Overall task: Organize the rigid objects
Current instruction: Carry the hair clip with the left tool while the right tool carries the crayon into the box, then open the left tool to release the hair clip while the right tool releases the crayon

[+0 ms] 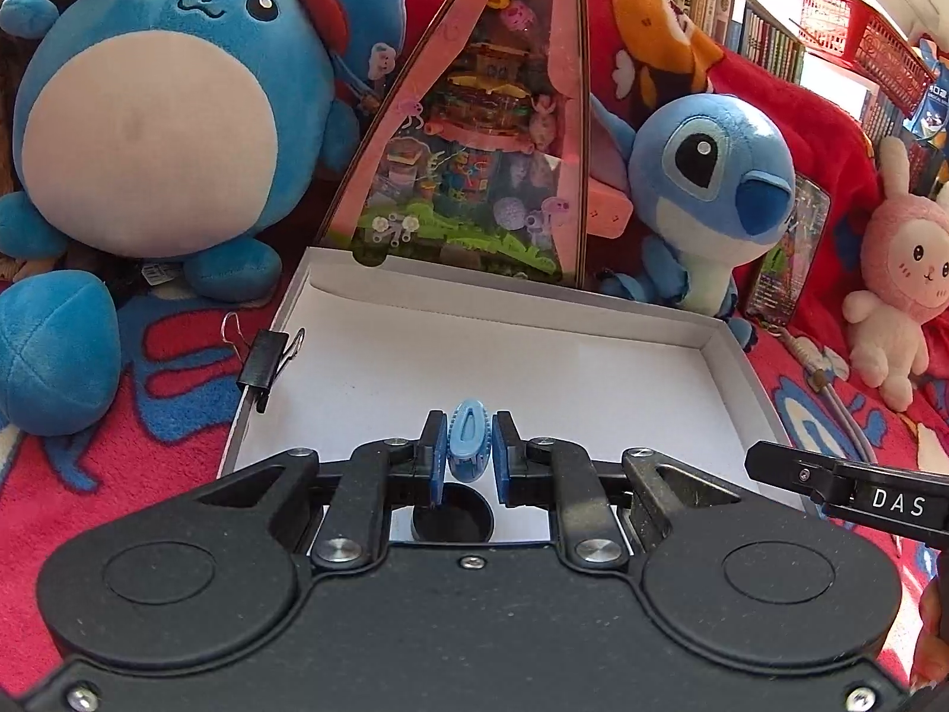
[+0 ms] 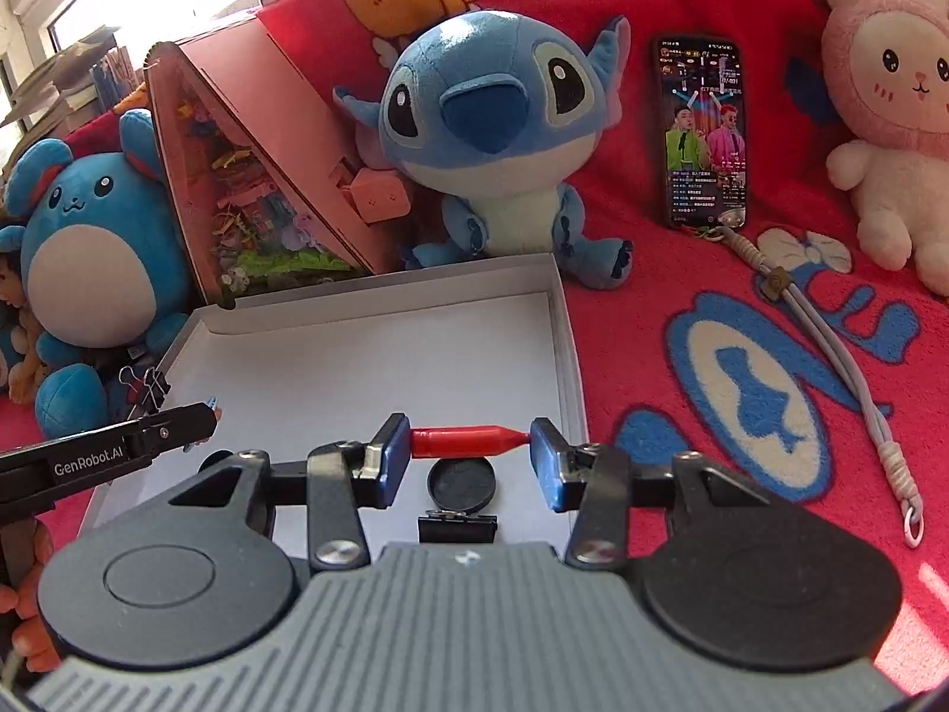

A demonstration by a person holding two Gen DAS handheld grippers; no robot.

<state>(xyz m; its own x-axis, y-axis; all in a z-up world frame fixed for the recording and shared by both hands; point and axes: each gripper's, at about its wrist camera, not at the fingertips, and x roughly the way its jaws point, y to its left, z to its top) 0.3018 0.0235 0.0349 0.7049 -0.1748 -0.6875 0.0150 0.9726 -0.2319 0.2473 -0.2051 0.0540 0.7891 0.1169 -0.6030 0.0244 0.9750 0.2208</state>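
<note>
The left gripper [image 1: 468,451] has its fingers pinched on a small light-blue hair clip [image 1: 470,438], held upright between the blue pads; the right gripper [image 2: 470,445] has its fingers part-spread and clamped end to end on a red marker-like pen [image 2: 468,440], which lies crosswise between the pads, its tapered tip against the right pad. Both loads hang above the near end of a shallow white cardboard box [image 2: 566,344] that sits on a red patterned blanket [image 2: 682,273]; just below and behind the fingers a round black lid [image 2: 461,485] already lies on the box floor, with a black binder clip [image 2: 457,528] nearer still in the right wrist view, and another binder clip [image 1: 264,365] clamped on the box wall to the left of the left fingers.

The step in hand looks like setting both pieces down inside the box. To do it well, I would carry each one ahead of the fingers to bare white floor, clear of the lid; lower until the piece is close to the cardboard before letting go, since the pen is round and may roll, and the hair clip held on edge will tip over; keep the two grippers apart so their fingers do not knock; release the pen level, parallel to a wall, so it settles rather than skids.
</note>
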